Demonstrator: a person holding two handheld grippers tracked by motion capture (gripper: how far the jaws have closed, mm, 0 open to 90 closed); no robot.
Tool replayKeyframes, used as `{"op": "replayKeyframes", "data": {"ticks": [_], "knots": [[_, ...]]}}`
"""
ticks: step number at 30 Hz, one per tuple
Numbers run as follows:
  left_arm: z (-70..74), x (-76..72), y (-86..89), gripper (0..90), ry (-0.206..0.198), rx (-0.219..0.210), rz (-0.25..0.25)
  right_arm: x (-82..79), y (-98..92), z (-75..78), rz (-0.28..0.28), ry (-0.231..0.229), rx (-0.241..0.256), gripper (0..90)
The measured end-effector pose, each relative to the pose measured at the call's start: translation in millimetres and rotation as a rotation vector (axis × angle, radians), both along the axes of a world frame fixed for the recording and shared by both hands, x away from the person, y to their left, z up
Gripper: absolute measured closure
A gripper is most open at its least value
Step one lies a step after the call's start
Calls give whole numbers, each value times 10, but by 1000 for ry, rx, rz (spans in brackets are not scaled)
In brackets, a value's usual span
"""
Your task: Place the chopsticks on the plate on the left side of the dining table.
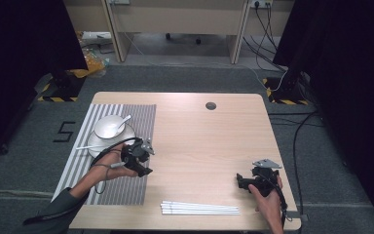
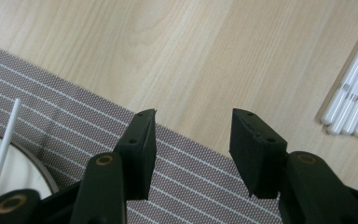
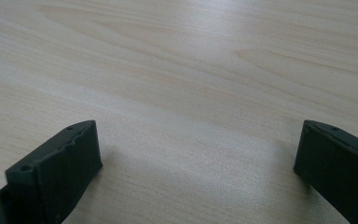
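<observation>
The white straws (image 1: 199,208) near the table's (image 1: 214,141) front edge look light, slippery, crushable — we would pinch 1 mid-length, gently — while the left gripper (image 2: 193,140) and right gripper (image 3: 196,158) gape, holding nothing.

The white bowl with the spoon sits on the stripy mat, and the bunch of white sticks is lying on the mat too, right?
Not quite. The bowl with its spoon does sit on the striped mat, but the white sticks lie on the bare wooden table, off the mat near the front edge. The high view shows this.
</observation>
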State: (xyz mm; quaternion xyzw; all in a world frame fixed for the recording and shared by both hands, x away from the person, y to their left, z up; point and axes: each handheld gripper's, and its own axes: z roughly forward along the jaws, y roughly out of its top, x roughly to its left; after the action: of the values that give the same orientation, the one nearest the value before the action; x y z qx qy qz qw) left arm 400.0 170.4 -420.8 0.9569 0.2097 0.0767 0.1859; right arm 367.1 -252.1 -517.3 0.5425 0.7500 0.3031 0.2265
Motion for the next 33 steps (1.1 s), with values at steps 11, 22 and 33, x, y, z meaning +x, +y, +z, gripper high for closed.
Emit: {"op": "replayKeyframes", "data": {"ticks": [11, 22, 33], "knots": [[-83, -83, -275, 513, 23, -36, -59, 0, 0, 0, 0, 0, 0, 4], [-280, -269, -653, 552, 81, -10, -189, 0, 0, 0, 0, 0, 0, 4], [-402, -376, -813, 569, 132, 4, -251, 0, 0, 0, 1, 0, 0, 5]]}}
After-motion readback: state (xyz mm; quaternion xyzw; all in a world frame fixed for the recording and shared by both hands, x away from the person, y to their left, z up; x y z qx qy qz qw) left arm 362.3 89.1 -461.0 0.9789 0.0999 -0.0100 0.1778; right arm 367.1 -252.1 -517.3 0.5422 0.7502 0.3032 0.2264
